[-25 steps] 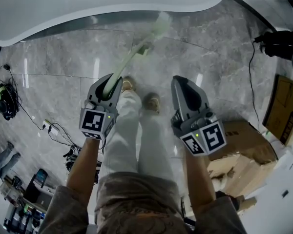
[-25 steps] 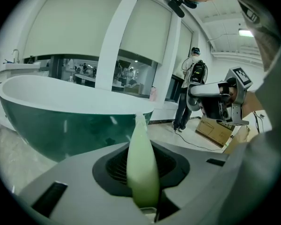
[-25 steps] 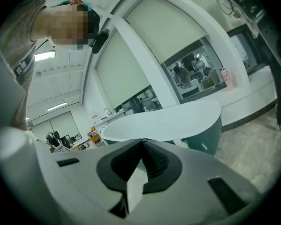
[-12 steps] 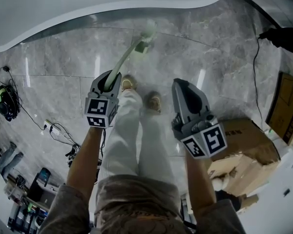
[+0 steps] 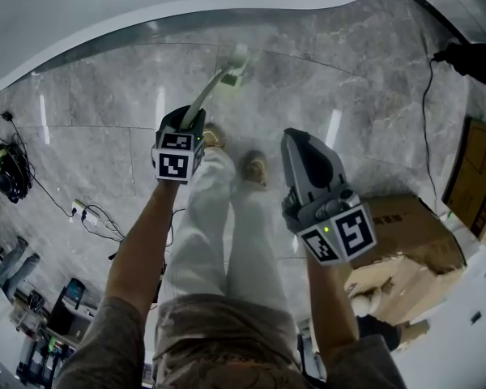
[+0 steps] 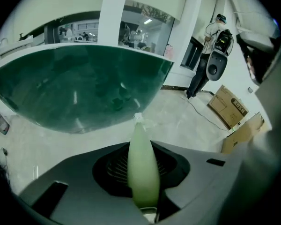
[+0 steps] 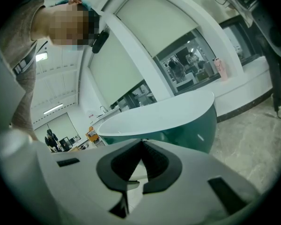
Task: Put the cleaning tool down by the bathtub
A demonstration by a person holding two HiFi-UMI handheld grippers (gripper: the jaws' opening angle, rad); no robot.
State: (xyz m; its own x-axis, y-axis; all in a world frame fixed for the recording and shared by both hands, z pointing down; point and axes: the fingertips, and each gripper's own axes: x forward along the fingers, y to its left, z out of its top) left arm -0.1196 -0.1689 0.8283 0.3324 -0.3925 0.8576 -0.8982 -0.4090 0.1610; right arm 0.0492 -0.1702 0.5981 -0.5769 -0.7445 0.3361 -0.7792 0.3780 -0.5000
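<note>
The cleaning tool (image 5: pixel 213 86) is a pale green brush with a long handle. Its head (image 5: pixel 236 59) points at the grey marble floor just in front of the bathtub (image 5: pixel 105 14). My left gripper (image 5: pixel 190 113) is shut on the handle's near end, held out low toward the tub. In the left gripper view the handle (image 6: pixel 143 168) runs out between the jaws, and the tub's dark green wall (image 6: pixel 79 88) fills the space behind it. My right gripper (image 5: pixel 296 134) hangs to the right above the floor. Its jaws meet at the tips (image 7: pixel 142 143) with nothing between them.
My own legs and shoes (image 5: pixel 253 168) stand between the grippers. Cardboard boxes (image 5: pixel 405 233) lie at the right, with a black cable (image 5: pixel 425 112) beyond them. Cables and a power strip (image 5: pixel 93 215) and a headset (image 5: pixel 8 168) lie at the left. A person (image 6: pixel 210 55) stands far off.
My left gripper has reached forward toward the tub, and the brush head has come down closer to the floor beside it. The right gripper has hardly moved.
</note>
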